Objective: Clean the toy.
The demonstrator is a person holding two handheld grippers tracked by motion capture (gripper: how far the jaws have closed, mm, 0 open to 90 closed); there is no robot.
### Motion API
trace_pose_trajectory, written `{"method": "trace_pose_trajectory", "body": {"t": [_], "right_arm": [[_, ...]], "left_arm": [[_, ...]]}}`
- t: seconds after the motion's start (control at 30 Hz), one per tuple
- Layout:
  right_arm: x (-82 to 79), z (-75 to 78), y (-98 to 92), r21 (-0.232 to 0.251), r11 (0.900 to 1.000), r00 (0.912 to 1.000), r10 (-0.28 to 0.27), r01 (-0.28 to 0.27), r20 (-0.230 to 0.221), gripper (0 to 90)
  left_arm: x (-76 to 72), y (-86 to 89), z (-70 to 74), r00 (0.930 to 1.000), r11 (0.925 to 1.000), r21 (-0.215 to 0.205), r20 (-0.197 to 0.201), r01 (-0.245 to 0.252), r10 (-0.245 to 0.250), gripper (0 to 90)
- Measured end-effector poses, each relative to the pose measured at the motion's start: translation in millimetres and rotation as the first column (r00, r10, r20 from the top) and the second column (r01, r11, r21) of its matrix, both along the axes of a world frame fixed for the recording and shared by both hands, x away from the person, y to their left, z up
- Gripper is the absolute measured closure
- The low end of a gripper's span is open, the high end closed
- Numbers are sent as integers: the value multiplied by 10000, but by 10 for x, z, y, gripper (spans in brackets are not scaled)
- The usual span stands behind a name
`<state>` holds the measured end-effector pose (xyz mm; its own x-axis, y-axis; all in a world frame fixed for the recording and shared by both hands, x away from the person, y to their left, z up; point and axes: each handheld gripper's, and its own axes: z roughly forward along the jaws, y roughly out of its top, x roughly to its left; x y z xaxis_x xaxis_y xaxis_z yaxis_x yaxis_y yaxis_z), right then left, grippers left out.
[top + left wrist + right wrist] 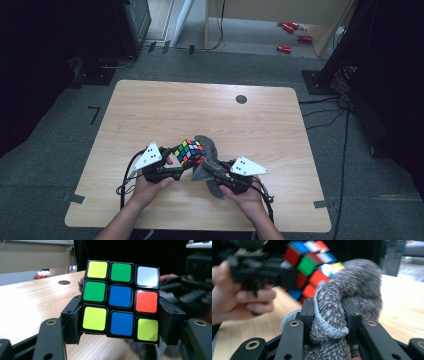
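Gripping the cube (190,152) off the tabletop (150,110), left gripper (176,165) fingers clamp its sides — right gripper (207,170) fingers pinch the grey cloth (207,146), touching the cube's right face — right hand nearer.

Dim even light, dark surroundings, high view soft, right gripper view motion-blurred, left gripper view sharp

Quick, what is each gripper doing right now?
Left gripper: shut on the cube.
Right gripper: shut on the grey cloth.
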<state>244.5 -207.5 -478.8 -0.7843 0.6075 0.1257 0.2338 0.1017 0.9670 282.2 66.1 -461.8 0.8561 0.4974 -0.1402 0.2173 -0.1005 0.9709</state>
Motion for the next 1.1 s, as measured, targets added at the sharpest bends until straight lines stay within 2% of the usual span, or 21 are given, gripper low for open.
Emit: {"method": "trace_pose_trajectory", "body": {"t": [0.1, 0.17, 0.27, 0.3, 0.37, 0.4, 0.43, 0.5, 0.57, 0.6, 0.7, 0.8, 0.97, 1.07, 1.1], "right_arm": [[-7, -41, 55, -703, 9966, 9991, 418, -425, -105, 678], [-11, -35, 43, -1030, 9936, 9989, 472, -473, -38, 677], [24, 17, -60, -926, 9957, 10000, 77, -77, -6, 676], [44, 39, -119, -811, 9965, 9998, -217, 216, -1, 675], [93, 70, -255, -515, 9944, 9951, -944, 928, -306, 674], [124, 77, -337, -459, 9878, 9872, -1512, 1489, -515, 675], [140, 79, -383, -478, 9826, 9811, -1822, 1793, -656, 675], [188, 62, -518, -746, 9654, 9622, -2561, 2498, -924, 674], [211, 40, -584, -976, 9543, 9515, -2918, 2826, -978, 671], [228, 16, -629, -1167, 9435, 9417, -3217, 3101, -986, 668], [268, -70, -691, -1703, 9207, 9233, -3707, 3511, -1008, 662], [291, -159, -703, -1966, 9115, 9115, -3896, 3612, -1317, 650], [316, -261, -675, -2611, 8951, 8981, -4095, 3615, -1605, 636], [328, -291, -671, -2705, 8905, 8898, -4198, 3657, -1790, 604], [327, -292, -668, -2697, 8907, 8895, -4200, 3660, -1800, 584]], "left_arm": [[-1, 9, 25, 9995, 9994, 319, 284, -147, 138, 349], [5, 21, 25, 9994, 9993, 312, 276, -194, 186, 349], [20, 31, 17, 9994, 9989, 385, 234, -281, 272, 349], [26, 40, 16, 9993, 9986, 424, 212, -321, 312, 349], [39, 61, 20, 9987, 9980, 397, 142, -485, 480, 349], [43, 68, 23, 9986, 9980, 360, 111, -521, 518, 349], [46, 77, 31, 9983, 9977, 347, 100, -574, 571, 349], [46, 85, 46, 9978, 9972, 351, 49, -661, 659, 349], [47, 92, 60, 9971, 9968, 264, -60, -755, 757, 348], [45, 95, 68, 9968, 9964, 288, -44, -799, 801, 349], [35, 96, 86, 9962, 9956, 345, 21, -866, 866, 348], [33, 97, 98, 9962, 9959, 259, -20, -867, 868, 348], [32, 85, 92, 9965, 9955, 462, -43, -828, 831, 348], [19, 92, 90, 9962, 9953, 457, -159, -853, 861, 348], [15, 95, 92, 9962, 9954, 450, -160, -848, 856, 348]]}}
